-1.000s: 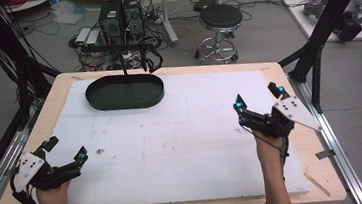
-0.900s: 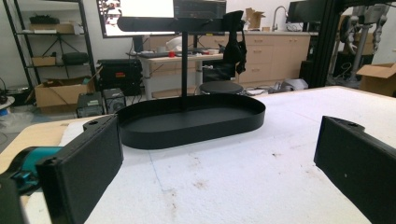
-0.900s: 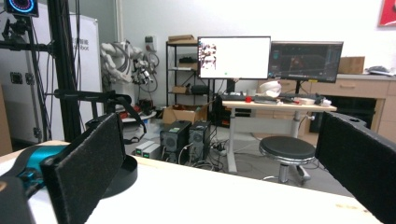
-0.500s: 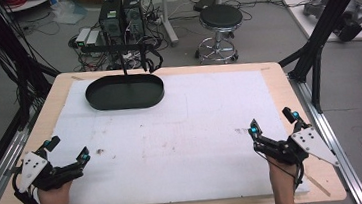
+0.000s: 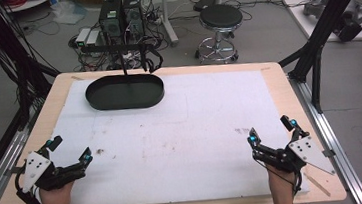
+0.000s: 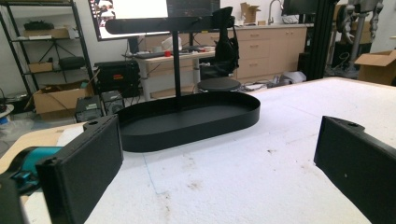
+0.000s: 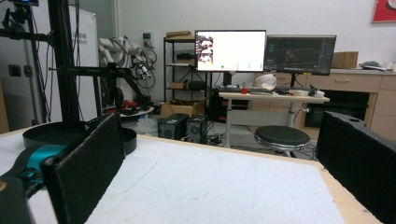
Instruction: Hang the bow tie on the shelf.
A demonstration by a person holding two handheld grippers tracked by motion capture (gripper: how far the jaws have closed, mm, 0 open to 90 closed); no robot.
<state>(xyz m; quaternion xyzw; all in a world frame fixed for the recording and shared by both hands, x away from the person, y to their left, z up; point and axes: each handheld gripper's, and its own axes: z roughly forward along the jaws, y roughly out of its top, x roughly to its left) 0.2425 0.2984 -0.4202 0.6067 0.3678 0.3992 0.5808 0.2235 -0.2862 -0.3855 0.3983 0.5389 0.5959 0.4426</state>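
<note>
Both the left gripper [image 5: 69, 149] and right gripper [image 5: 272, 129] rest with jaws spread; approach the black oval metal tray [image 5: 125, 92] level across the white worktop [image 5: 182, 132].

A black oval tray [image 5: 124, 92] sits on a white mat [image 5: 192, 131] over a light wooden table [image 5: 277, 80].

The right gripper [image 5: 272, 131] has drawn back from a spot well out on the white mat [image 5: 183, 142], farther from the black tray [image 5: 124, 93], to the mat's near right corner, with its jaws wide apart. The left gripper [image 5: 68, 149] has edged slightly toward the mat's near left corner, a little farther from the tray
</note>
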